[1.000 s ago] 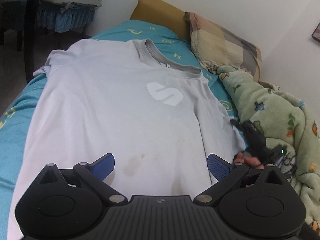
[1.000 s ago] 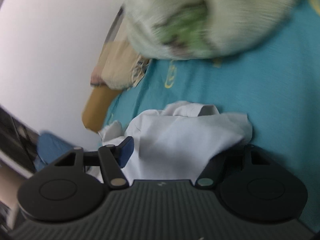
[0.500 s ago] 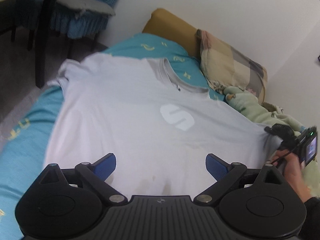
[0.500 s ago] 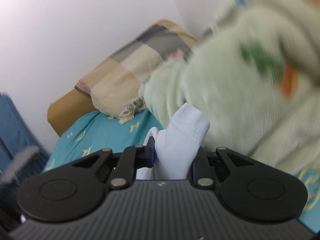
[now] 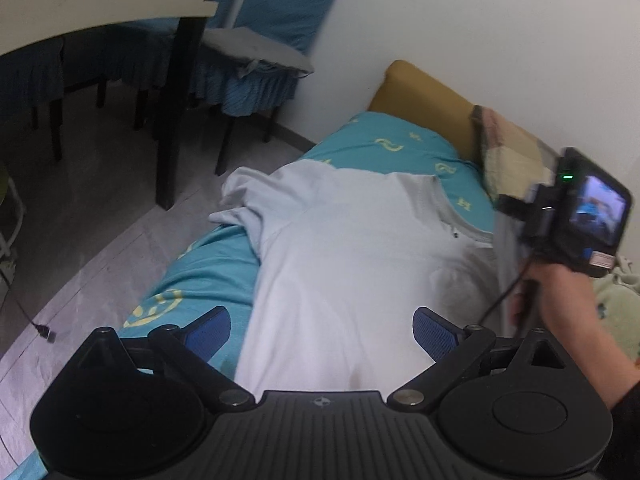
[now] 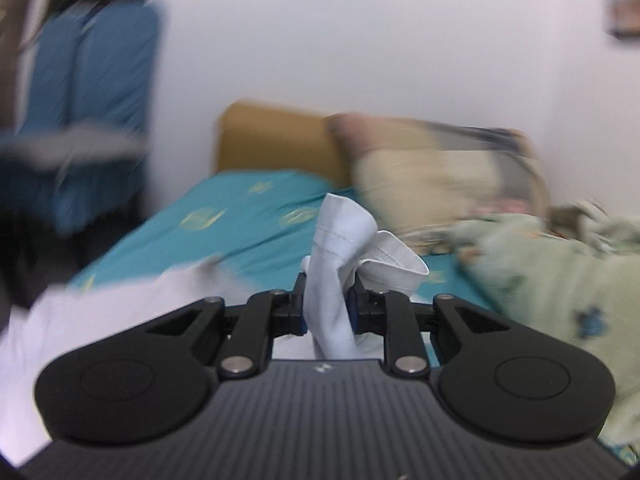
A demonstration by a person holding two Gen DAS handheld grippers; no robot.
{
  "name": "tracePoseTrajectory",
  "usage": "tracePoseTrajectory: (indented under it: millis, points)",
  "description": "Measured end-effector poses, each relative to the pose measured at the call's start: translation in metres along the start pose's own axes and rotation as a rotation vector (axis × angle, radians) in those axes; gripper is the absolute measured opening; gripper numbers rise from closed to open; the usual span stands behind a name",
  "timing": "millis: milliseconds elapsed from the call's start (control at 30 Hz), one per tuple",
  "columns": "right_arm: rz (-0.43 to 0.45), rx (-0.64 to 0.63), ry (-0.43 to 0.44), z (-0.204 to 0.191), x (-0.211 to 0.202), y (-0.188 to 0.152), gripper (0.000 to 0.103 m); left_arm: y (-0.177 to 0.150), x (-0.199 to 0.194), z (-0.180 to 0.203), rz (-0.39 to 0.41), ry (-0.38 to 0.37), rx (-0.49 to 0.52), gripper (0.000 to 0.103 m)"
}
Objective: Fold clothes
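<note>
Room: white wall (image 5: 460, 32), grey floor (image 5: 80, 248), dark-legged table (image 5: 100, 12) and a chair with blue cover (image 5: 256, 60) at the far left.
Bed (image 5: 208, 276): teal sheet with yellow marks, mustard headboard (image 5: 424, 92) against the wall.
Pillow (image 6: 440, 160): checked beige and grey, at the head of the bed, blurred in the right wrist view.
Blanket (image 6: 552, 280): pale green with printed figures, bunched along the right side of the bed.
T-shirt (image 5: 352, 264): light grey, spread over the bed with its collar toward the headboard; left sleeve rumpled at the bed's edge, right sleeve side lifted off the sheet.
Left claw (image 5: 322, 330): fingers spread wide, blue pads clear of the cloth, hovering above the shirt's lower part; holds nothing.
Right claw (image 6: 326, 310): closed tight on a bunched fold of the t-shirt, hem stitching showing above the fingers; raised over the shirt's right side.
Right hand (image 5: 560, 300): grips the right claw's handle; dark sleeve at the frame edge.
Claw camera (image 5: 592, 208): lit screen and green light, facing the left wrist view.
</note>
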State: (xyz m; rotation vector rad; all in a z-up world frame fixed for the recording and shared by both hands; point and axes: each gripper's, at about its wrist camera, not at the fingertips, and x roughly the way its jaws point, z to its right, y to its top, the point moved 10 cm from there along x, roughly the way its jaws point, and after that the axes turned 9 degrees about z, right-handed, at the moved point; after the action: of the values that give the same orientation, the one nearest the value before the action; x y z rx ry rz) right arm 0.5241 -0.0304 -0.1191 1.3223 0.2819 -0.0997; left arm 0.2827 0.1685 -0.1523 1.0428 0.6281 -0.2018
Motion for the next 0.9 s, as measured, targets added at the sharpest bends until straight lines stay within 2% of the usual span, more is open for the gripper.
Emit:
tracePoseTrajectory:
  millis: [67,133,167,200,333,433,667,767,900]
  points:
    - [-0.039,-0.038,0.076,-0.032,0.013,-0.020,0.027,-0.001,0.010,-0.004,-0.007,0.014,0.001,0.099]
    - [-0.088,-0.019,0.164,-0.047,0.019,-0.036,0.058,-0.002,0.019,-0.004,-0.014,0.018,-0.007,0.099]
    - [-0.088,-0.010,0.181,-0.047,0.013,-0.037,0.087,-0.002,0.023,-0.004,-0.016,0.016,-0.016,0.099]
    - [-0.089,-0.002,0.198,-0.046,0.007,-0.038,0.094,-0.003,0.026,-0.002,-0.020,0.011,-0.024,0.099]
    - [-0.090,0.031,0.266,-0.043,-0.018,-0.040,0.094,-0.007,0.032,0.007,-0.026,-0.011,-0.013,0.099]
    - [-0.068,0.079,0.277,-0.018,-0.058,-0.031,0.094,-0.010,0.031,0.015,-0.026,-0.032,0.006,0.099]
    - [-0.059,0.268,0.249,0.063,-0.203,-0.027,0.094,-0.030,0.012,0.032,-0.069,-0.118,0.028,0.095]
    - [-0.073,0.362,0.236,0.093,-0.270,-0.043,0.094,-0.047,-0.001,0.041,-0.115,-0.158,0.045,0.087]
    - [-0.113,0.487,0.158,0.132,-0.338,-0.075,0.094,-0.078,-0.024,0.064,-0.181,-0.236,0.109,0.078]
